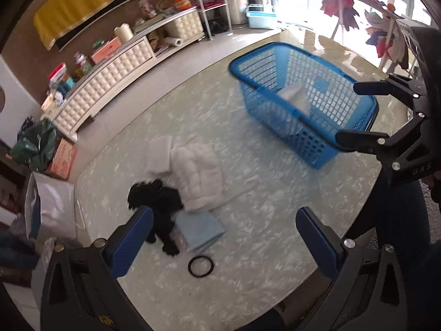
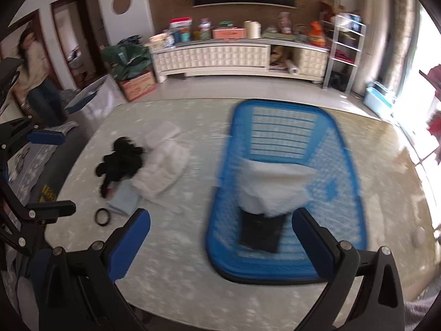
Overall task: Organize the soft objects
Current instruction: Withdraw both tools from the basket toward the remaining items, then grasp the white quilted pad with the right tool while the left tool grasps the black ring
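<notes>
A blue plastic basket (image 1: 303, 102) (image 2: 284, 193) stands on the pale marbled table (image 1: 261, 234) and holds a white soft item (image 2: 275, 190) and a dark item (image 2: 260, 231). To its left lie a white quilted garment (image 1: 198, 176) (image 2: 162, 165), a black fluffy item (image 1: 158, 201) (image 2: 121, 160), a light blue folded cloth (image 1: 199, 229) (image 2: 124, 200) and a black ring (image 1: 200, 266) (image 2: 102, 216). My left gripper (image 1: 224, 237) is open and empty above the black item and blue cloth. My right gripper (image 2: 220, 242) is open and empty over the basket's near end.
A white cabinet (image 2: 212, 55) with boxes and bottles runs along the far wall. Bags and a cardboard box (image 2: 137, 85) sit on the floor left of it. A person (image 2: 35, 63) stands at the far left. A metal shelf (image 2: 344, 47) is at the right.
</notes>
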### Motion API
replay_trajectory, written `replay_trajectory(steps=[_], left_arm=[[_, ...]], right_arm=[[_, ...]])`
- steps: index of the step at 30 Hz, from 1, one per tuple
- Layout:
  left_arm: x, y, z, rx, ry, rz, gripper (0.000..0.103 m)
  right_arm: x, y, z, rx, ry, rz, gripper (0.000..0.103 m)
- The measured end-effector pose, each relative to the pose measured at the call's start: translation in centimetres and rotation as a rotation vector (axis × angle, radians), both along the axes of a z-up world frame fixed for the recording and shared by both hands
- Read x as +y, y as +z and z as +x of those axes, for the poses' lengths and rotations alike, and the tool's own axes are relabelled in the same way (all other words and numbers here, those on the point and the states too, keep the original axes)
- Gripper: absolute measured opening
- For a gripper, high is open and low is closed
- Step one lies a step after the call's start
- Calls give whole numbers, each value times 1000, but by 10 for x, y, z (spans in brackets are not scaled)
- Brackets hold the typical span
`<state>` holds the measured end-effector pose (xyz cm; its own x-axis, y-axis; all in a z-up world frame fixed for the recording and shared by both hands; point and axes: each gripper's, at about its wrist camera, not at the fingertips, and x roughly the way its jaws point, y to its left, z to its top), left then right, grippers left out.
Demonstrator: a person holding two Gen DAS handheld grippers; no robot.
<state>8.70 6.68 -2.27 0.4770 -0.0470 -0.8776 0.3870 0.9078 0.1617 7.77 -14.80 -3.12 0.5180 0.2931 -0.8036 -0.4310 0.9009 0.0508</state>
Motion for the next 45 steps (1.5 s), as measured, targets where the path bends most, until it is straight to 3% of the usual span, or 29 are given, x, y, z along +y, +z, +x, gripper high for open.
replay_trajectory(steps=[6,11,18,31,34,39,45], left_arm=[[45,-16,-19,5,88,-5,103],[77,-40,-31,23,144,-11,103],[113,-81,-31,78,210,-78,103],[123,-154,-20,170,129,-103,103],[124,-169,-15,192,120,-95,96],[121,-182,-8,204,88,-98,96],[122,-196,4,238,101,-99,72]], right_arm=[[53,-16,3,9,118,-53,103],[81,-28,9,30,155,-54,103],[110,-60,30,80,171,-94,103],[147,-115,76,171,161,-136,103],[153,-123,86,175,157,-140,103],[163,-136,99,179,148,-150,103],[168,-148,107,194,143,-153,97]])
